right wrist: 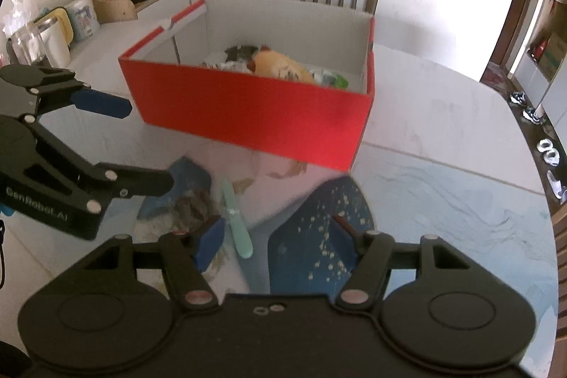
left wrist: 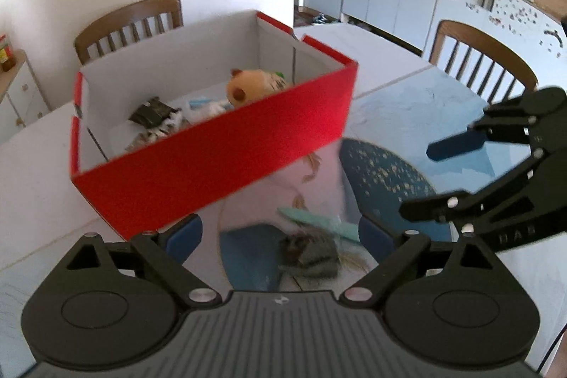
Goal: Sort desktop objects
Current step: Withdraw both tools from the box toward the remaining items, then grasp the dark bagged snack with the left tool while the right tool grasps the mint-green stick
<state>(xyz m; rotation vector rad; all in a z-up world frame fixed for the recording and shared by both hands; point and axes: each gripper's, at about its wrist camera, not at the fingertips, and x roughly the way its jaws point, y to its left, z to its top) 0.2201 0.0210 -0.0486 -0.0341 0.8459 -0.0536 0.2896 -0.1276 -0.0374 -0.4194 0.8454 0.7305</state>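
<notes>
Red box [left wrist: 219, 151] stands open-topped toward the far side of the pale table [left wrist: 400, 73], on the edge of a blue-patterned mat [right wrist: 443, 186], and holds a heap of small things: an orange-tan plush toy [left wrist: 248, 87] against the far wall, a dark crumpled item [left wrist: 150, 110] beside it, and light scraps between them that are too blurred to name. A wooden chair [left wrist: 131, 20] is behind the box. On the mat just in front of the box lies a mint-green stick-like object [right wrist: 235, 222], with a grey-brown tufted lump [left wrist: 313, 252] touching or just beside it. The left gripper [left wrist: 280, 232] hovers low over these two, its blue-padded jaws spread wide on either side of them and gripping nothing. The right gripper [right wrist: 274, 232] is likewise wide open and empty, above the mat just to the right of the green stick, close beside the left gripper
</notes>
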